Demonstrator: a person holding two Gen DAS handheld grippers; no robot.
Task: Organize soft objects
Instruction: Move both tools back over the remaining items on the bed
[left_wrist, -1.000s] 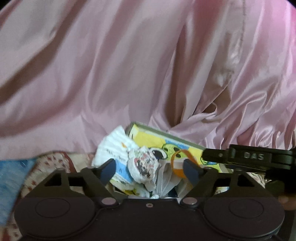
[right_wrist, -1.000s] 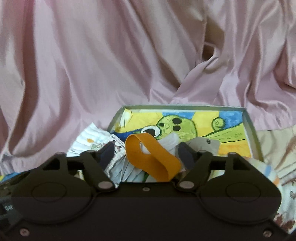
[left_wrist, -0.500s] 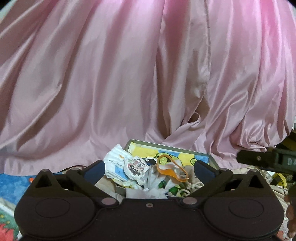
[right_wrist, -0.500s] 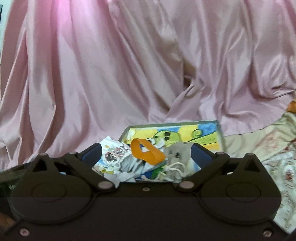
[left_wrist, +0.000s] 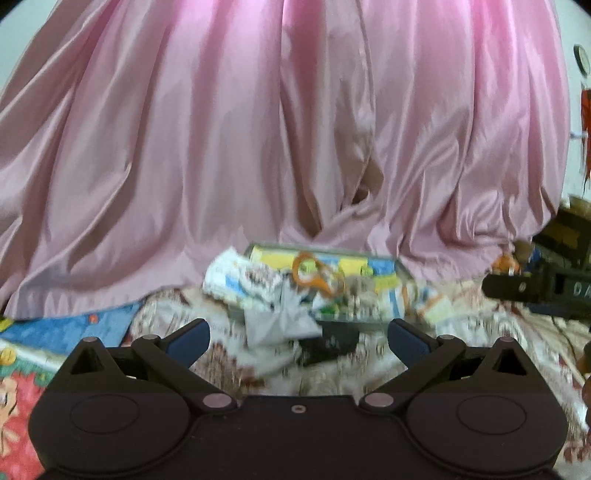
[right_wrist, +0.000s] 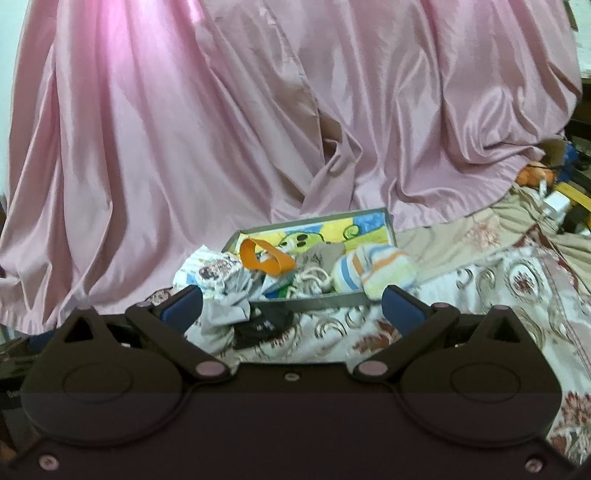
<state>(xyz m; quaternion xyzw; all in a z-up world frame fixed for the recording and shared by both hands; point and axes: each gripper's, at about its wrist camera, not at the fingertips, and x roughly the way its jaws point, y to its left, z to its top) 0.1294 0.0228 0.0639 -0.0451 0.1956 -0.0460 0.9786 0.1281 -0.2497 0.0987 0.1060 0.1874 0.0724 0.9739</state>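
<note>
In the left wrist view, blurred throughout, the left gripper (left_wrist: 298, 334) stands with its jaws spread wide; they have just been opening, and nothing lies between them but the patterned bedspread (left_wrist: 373, 373). Ahead, near but apart from the blue pads, the shallow box (left_wrist: 400, 269) with a cartoon-printed floor holds a heap of small cloth items, an orange strap loop (left_wrist: 314, 275) on top. A printed white garment (left_wrist: 240, 284) hangs over the box's left edge and a grey cloth (left_wrist: 277, 325) spills onto the bedspread in front. The right gripper (left_wrist: 517, 288) shows at the right edge as a dark bar. The pink satin drape (left_wrist: 221, 129) fills the background.

In the right wrist view, which is sharper, the right gripper (right_wrist: 291, 304) is likewise wide apart with nothing between its pads, its jaws also having just been opening. The box (right_wrist: 317, 301) sits beyond, a striped sock (right_wrist: 373, 271) draped over its near right corner, a knotted white cord (right_wrist: 312, 280) in the middle, and a dark cloth (right_wrist: 266, 326) lying outside in front.

The step in hand appears to be a release and withdrawal. To do it well, each gripper should probably clear the heap level without snagging the strap loop or cord. The next pick would best be the spilled grey and dark cloths, pinched at a thick fold and set well inside the rim.
</note>
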